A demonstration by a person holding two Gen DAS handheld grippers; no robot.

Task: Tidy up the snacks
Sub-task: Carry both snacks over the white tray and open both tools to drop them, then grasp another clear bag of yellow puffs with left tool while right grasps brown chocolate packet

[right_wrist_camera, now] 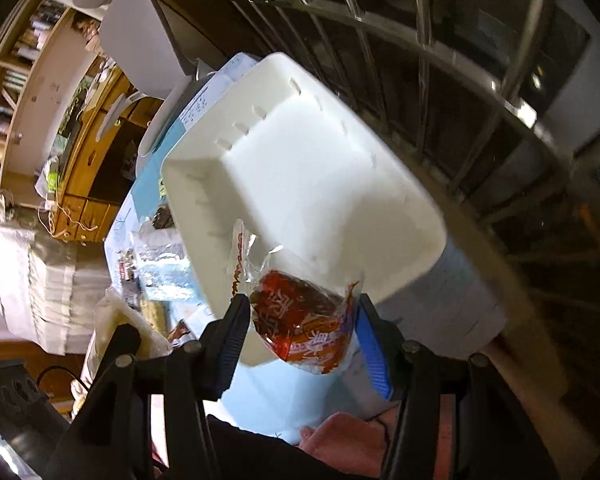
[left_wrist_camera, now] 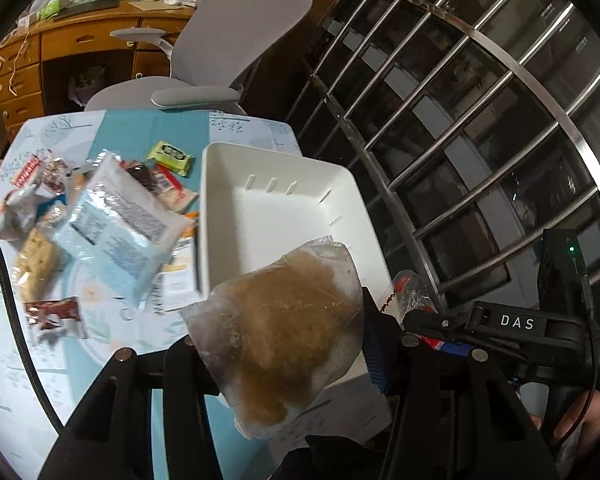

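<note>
Left wrist view: the left gripper (left_wrist_camera: 284, 364) clamps a clear packet (left_wrist_camera: 284, 332) of brown, fluffy filling, held over the near edge of a white bin (left_wrist_camera: 228, 168). The bin sits empty on a table (left_wrist_camera: 188, 128) with a blue-and-white patterned cloth. To its left lies a heap of snacks (left_wrist_camera: 100, 216), among them a pale blue bag (left_wrist_camera: 116, 232), a green packet (left_wrist_camera: 170, 156) and a dark red packet (left_wrist_camera: 54, 314). The right gripper (left_wrist_camera: 416, 312) enters at lower right, clamped on a red-printed packet (left_wrist_camera: 410, 292) just beside the bin. A grey chair (left_wrist_camera: 236, 32) and a wooden desk (left_wrist_camera: 80, 40) stand beyond the table, a metal window grille (left_wrist_camera: 480, 120) to the right.

Right wrist view: the right gripper (right_wrist_camera: 304, 328) has its fingers closed on the red-printed packet (right_wrist_camera: 300, 320), held above the bin's (right_wrist_camera: 188, 184) near rim. Snacks (right_wrist_camera: 160, 256) lie left of the bin on the table (right_wrist_camera: 260, 400).
</note>
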